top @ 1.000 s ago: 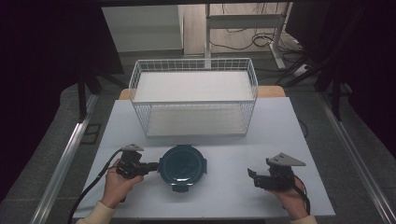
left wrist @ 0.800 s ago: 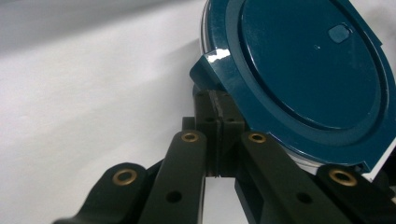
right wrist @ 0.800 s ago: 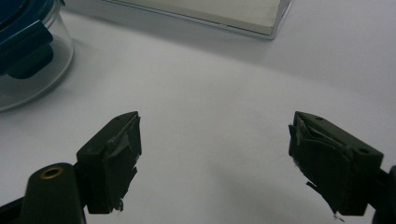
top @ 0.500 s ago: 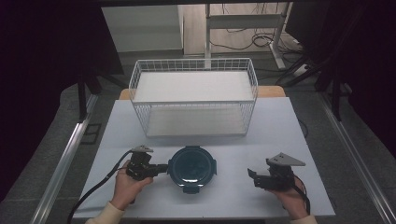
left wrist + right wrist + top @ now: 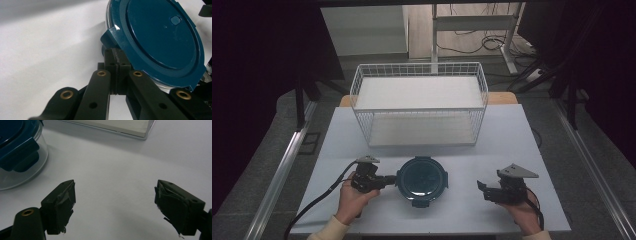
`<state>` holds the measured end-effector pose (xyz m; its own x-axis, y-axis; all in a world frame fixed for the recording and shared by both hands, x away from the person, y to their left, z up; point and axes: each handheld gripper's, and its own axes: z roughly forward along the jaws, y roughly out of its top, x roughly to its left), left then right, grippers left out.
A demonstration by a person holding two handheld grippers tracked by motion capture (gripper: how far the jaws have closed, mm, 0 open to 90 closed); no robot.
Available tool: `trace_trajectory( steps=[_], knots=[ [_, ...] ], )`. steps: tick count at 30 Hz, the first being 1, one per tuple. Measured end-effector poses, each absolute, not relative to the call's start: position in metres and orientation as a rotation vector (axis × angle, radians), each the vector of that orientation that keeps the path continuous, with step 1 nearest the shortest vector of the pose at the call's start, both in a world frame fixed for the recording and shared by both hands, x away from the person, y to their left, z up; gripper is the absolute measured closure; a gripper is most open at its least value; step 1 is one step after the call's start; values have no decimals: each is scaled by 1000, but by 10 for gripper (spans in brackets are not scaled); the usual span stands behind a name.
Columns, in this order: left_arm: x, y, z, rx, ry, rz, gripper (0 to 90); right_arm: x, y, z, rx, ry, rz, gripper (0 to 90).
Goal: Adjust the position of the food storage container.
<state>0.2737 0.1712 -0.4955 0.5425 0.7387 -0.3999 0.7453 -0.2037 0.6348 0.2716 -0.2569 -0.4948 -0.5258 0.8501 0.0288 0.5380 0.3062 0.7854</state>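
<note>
- Left gripper (image 5: 388, 180) jaws fully closed, pinched on the left-side clip tab of the round clear container with dark teal snap-on lid (image 5: 422, 179); in the left gripper view the tab (image 5: 114, 37) sits right above the closed tips
- Container sits on the white table (image 5: 512, 135), near its front edge, about mid-width, between the 2 grippers
- Right gripper (image 5: 482, 189) jaws spread wide, holding nothing, parked near the front right corner, well apart from the container
- Progress, my read: early; container is not in the white wire basket (image 5: 419, 107) at the table's back edge, basket looks empty; lid on
- Left to do: probably unclip or move it, can't tell which
- Count: 1 container, 1 lid, 1 basket, 2 grippers
</note>
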Motion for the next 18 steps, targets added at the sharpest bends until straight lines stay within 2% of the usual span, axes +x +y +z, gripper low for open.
trace_trajectory(
  steps=[3, 6, 9, 12, 14, 15, 16, 18],
  knots=[
    [274, 172, -495, 1952, 1182, 3, 900, 271, -257, -494, 1239, 2175, 1088, 168],
    [272, 179, -490, 1972, 1167, 88, 897, 270, -257, -492, 1242, 2158, 1101, 168],
    [264, 187, -482, 1968, 1129, 160, 836, 270, -254, -491, 1232, 2155, 1120, 168],
    [255, 191, -476, 1973, 1103, 195, 734, 271, -250, -490, 1216, 2162, 1130, 168],
    [250, 193, -473, 1981, 1106, 194, 626, 271, -248, -490, 1209, 2164, 1134, 168],
    [248, 194, -472, 1981, 1123, 196, 559, 271, -247, -489, 1209, 2164, 1139, 168],
    [246, 196, -470, 1971, 1150, 200, 449, 271, -245, -489, 1201, 2163, 1140, 168],
    [244, 202, -470, 1896, 1180, 144, 427, 270, -245, -489, 1200, 2164, 1143, 169]
  ],
)
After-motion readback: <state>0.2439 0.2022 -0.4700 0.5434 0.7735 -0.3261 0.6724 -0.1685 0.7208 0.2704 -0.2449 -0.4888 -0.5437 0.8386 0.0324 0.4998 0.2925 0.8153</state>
